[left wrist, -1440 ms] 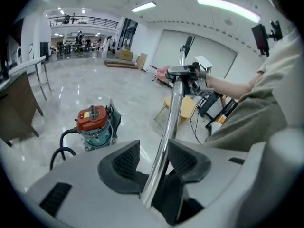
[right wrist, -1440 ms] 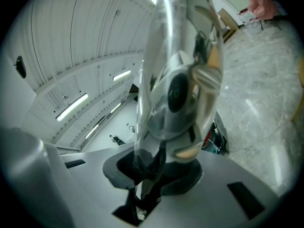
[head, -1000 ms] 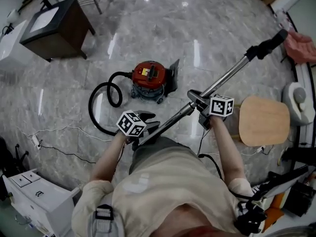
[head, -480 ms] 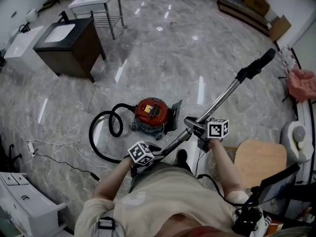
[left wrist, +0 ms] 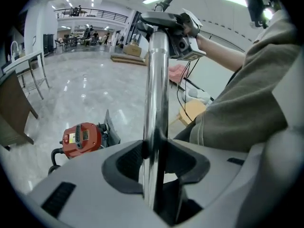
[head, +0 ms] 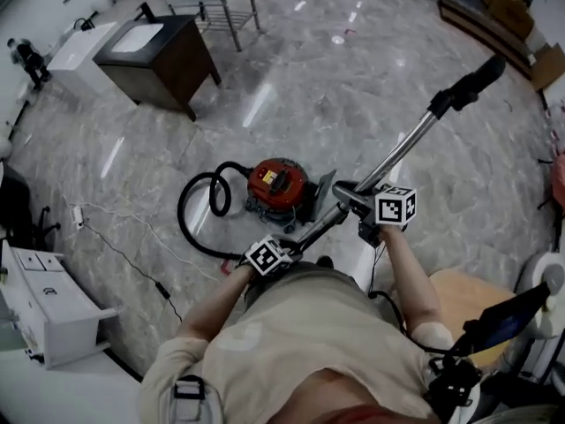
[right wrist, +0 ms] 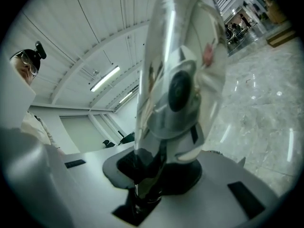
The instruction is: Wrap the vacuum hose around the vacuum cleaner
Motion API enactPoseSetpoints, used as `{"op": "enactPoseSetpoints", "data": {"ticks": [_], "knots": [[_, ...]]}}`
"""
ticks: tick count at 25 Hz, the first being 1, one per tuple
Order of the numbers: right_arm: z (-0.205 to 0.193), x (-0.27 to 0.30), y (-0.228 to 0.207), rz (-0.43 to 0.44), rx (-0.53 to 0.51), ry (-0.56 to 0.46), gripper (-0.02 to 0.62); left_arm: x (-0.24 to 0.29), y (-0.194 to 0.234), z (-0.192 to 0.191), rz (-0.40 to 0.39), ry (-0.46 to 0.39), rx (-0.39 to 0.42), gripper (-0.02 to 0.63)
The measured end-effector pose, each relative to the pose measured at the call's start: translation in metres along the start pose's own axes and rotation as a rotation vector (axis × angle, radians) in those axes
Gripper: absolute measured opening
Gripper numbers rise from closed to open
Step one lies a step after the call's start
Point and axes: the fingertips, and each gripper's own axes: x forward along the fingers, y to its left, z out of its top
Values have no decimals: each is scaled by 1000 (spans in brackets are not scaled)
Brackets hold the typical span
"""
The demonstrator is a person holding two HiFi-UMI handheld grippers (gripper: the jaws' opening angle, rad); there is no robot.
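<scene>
1. The left gripper (left wrist: pixel 154 159), its jaws just now closing, clamps the metal wand (head: pixel 402 153) low down.
2. The right gripper (right wrist: pixel 151 167) grasps the same wand higher up.
3. The red vacuum cleaner (head: pixel 278 182) stands on the marble floor (head: pixel 353 78), with its black hose (head: pixel 180 215) looped on the floor at its left.

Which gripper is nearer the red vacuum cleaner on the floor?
Left. The left gripper, whose jaws have just been closing on the metal tube, sits low, just this side of the red vacuum cleaner; the right gripper holds the tube higher, farther off.
</scene>
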Motion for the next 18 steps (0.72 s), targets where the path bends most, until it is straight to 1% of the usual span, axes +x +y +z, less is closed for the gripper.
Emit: {"op": "enactPoseSetpoints", "data": {"ticks": [1, 2, 5, 8, 11, 15, 18], "knots": [[10, -8, -7, -3, -4, -4, 83, 5, 2, 16, 21, -8, 6, 161], [17, -15, -14, -6, 2, -9, 81, 9, -2, 27, 28, -9, -11, 161], [38, -30, -30, 1, 54, -49, 81, 21, -25, 49, 22, -18, -117, 161], [60, -40, -47, 0, 82, -89, 81, 38, -40, 73, 63, -48, -191, 161], [83, -47, -64, -17, 70, -127, 81, 54, -34, 98, 78, -70, -210, 161], [97, -49, -77, -34, 67, -146, 81, 71, -39, 116, 45, -68, -250, 161], [111, -47, -89, -92, 13, -131, 81, 85, -50, 142, -19, -105, -287, 161]]}}
